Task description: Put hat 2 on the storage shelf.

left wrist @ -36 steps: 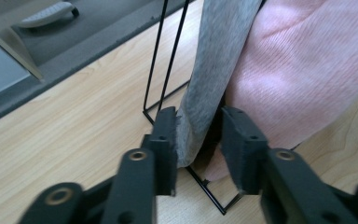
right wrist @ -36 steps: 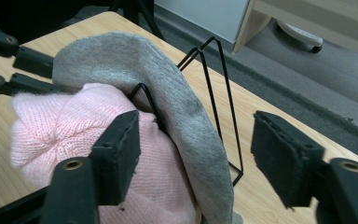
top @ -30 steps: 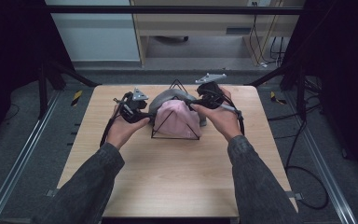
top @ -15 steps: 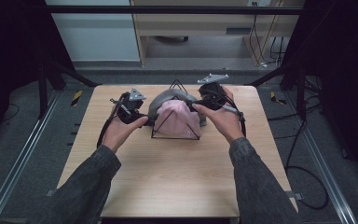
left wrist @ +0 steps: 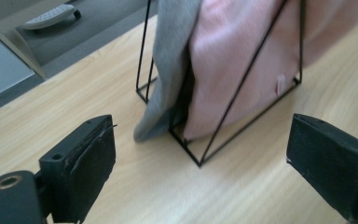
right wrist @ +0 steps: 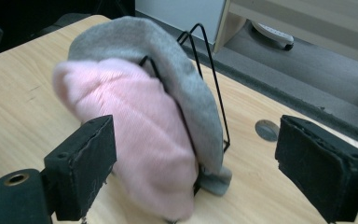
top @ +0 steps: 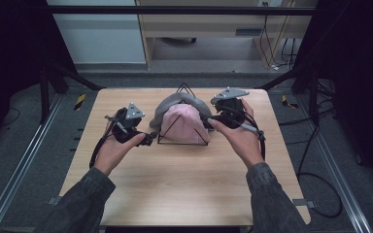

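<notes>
Left gripper [top: 148, 139] is held at about 9 o'clock of the wire rack [top: 182, 137], just beside it but not touching, and its jaws are spread wide with nothing between them; they've just been opening. Same story on the other side: the right gripper [top: 209, 120] is parked at roughly 3 o'clock of the rack, jaws wide apart, also just opened up, nothing pinched.

Two beanies are seen hung on that black wire rack, which sits on the table [top: 175, 194] toward the 12 o'clock edge. A pink beanie [top: 184, 125] is draped over the nearer wire triangle, and a grey beanie [top: 167, 108] is draped right behind it, the two touching. From the left gripper view, the grey beanie's [left wrist: 170, 65] edge is seen reaching down to the tabletop at the rack's corner, with the pink beanie [left wrist: 235, 70] tucked inside the frame [left wrist: 244, 77]. In the right gripper view the pink beanie [right wrist: 140, 140] bulges out front, the grey one [right wrist: 168, 60] curved over the back of it.
</notes>
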